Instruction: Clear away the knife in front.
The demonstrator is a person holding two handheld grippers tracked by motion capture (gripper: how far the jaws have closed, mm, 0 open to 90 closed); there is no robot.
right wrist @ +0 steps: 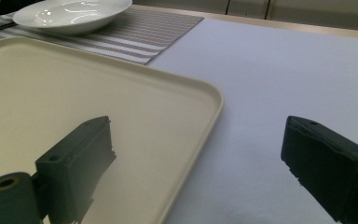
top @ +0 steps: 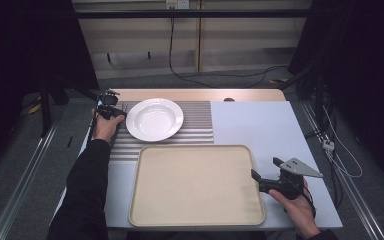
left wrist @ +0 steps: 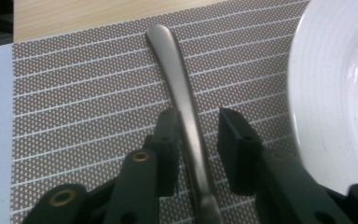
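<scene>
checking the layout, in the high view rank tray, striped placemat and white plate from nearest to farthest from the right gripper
1. Tray, just left of the right gripper.
2. Striped placemat, beyond the tray's far edge.
3. White plate, on the placemat's left part, by the left gripper.

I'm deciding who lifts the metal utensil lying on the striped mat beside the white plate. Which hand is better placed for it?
Left. The left gripper already straddles the utensil handle, one pad touching it, a gap at the other. The right gripper stands open at the tray edge, far off.
</scene>
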